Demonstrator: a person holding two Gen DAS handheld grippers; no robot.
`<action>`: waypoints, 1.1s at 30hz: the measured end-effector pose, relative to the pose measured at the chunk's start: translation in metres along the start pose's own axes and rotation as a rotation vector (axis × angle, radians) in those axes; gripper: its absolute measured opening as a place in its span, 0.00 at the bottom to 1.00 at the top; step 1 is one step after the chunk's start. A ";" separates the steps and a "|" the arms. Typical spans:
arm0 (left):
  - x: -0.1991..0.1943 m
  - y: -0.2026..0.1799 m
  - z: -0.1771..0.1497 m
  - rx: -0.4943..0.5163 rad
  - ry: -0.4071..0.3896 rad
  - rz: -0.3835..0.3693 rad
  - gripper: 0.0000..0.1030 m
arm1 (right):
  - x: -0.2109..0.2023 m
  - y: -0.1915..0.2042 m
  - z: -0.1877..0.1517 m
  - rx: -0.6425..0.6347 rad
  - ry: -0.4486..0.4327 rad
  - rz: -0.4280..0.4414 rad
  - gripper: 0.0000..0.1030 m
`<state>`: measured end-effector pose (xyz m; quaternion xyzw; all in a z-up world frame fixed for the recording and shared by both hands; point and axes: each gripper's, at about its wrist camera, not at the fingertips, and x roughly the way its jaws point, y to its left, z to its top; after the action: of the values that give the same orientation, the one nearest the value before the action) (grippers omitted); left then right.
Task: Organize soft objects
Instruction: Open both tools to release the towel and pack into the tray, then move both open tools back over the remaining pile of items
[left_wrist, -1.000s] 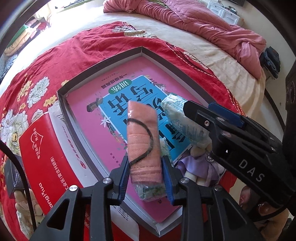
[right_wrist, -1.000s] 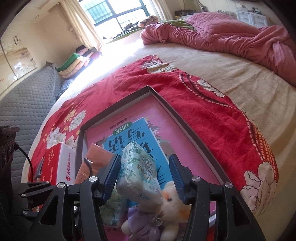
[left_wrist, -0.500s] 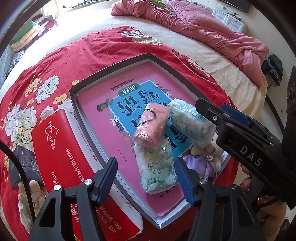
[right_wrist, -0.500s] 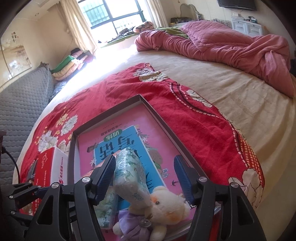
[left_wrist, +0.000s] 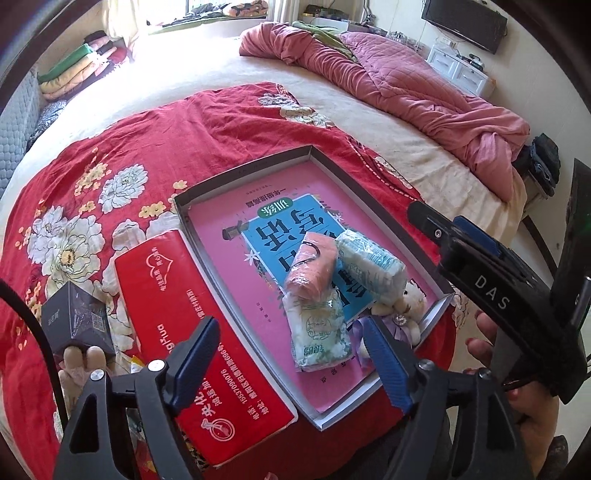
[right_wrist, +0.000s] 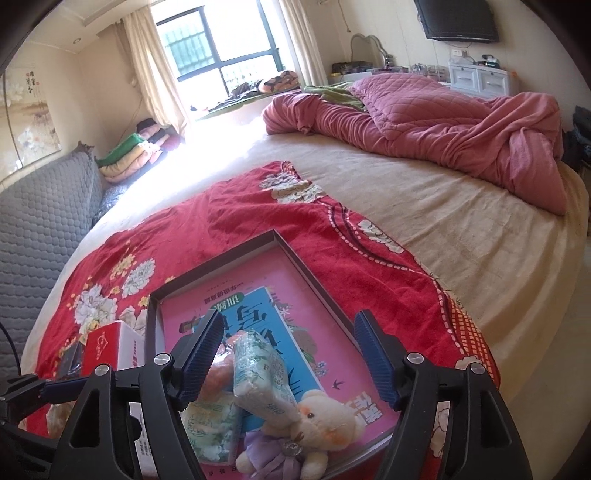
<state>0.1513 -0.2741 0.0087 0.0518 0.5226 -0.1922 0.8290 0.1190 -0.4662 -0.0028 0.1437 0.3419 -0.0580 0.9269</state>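
A shallow grey box (left_wrist: 243, 169) (right_wrist: 218, 264) lined with a pink book lies on the red floral cloth. In its near end rest a rolled pink towel (left_wrist: 314, 269) (right_wrist: 225, 373), a green-printed tissue pack (left_wrist: 319, 334) (right_wrist: 210, 428), a second tissue pack (left_wrist: 369, 267) (right_wrist: 260, 380) leaning on them, and a small plush bear in purple (left_wrist: 400, 306) (right_wrist: 314, 430). My left gripper (left_wrist: 295, 360) hangs above them, jaws opening, pads touching nothing. My right gripper (right_wrist: 290, 356) is likewise opening above the second pack, free of it.
A red tissue box (left_wrist: 192, 332) (right_wrist: 110, 345) lies left of the grey box, with a small black box (left_wrist: 75, 321) and a plush toy's paws (left_wrist: 81, 363) beyond. A crumpled pink quilt (right_wrist: 424, 122) covers the far bed. A grey sofa (right_wrist: 40, 206) stands left.
The left gripper let go of the pink towel, which now lies on the tissue pack. The right gripper released the second tissue pack. Both grippers opened wider and rose away from the box.
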 end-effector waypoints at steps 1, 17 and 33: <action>-0.003 0.001 -0.001 0.002 -0.003 0.000 0.79 | -0.002 0.003 0.001 -0.009 -0.001 -0.003 0.72; -0.066 0.023 -0.025 -0.015 -0.109 0.044 0.81 | -0.050 0.036 0.013 -0.037 -0.103 -0.043 0.74; -0.132 0.077 -0.063 -0.111 -0.187 0.072 0.81 | -0.113 0.105 0.017 -0.173 -0.163 0.040 0.75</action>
<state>0.0765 -0.1498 0.0881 0.0062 0.4505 -0.1369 0.8822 0.0653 -0.3707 0.1068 0.0650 0.2663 -0.0212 0.9615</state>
